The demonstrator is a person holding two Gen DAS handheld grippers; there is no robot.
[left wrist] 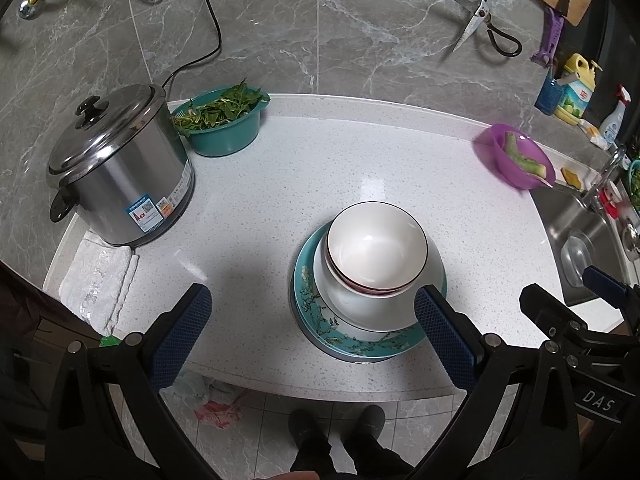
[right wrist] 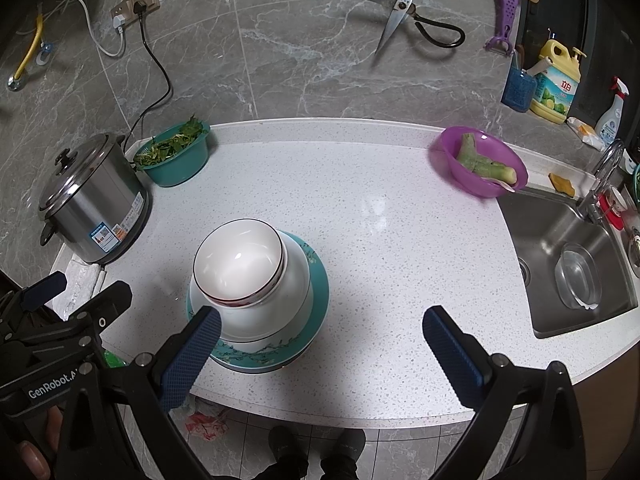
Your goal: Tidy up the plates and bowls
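Observation:
A stack of dishes stands near the front of the white counter [left wrist: 280,168]. At the bottom lies a teal floral plate [left wrist: 320,320] [right wrist: 280,354], on it a large white bowl [left wrist: 360,308] [right wrist: 276,312], and inside that two nested white bowls [left wrist: 376,246] [right wrist: 238,264] with dark rims. My left gripper [left wrist: 312,300] is open and holds nothing; its right finger is by the stack's right edge. My right gripper [right wrist: 322,322] is open too, with its left finger in front of the stack's left side.
A steel rice cooker [left wrist: 116,168] stands at the left on a folded cloth [left wrist: 96,280]. Behind it is a teal basin of greens [left wrist: 224,120]. A purple bowl with vegetable pieces [left wrist: 516,160] sits at the right by the sink [right wrist: 568,264]. The person's feet [left wrist: 336,432] show below the counter edge.

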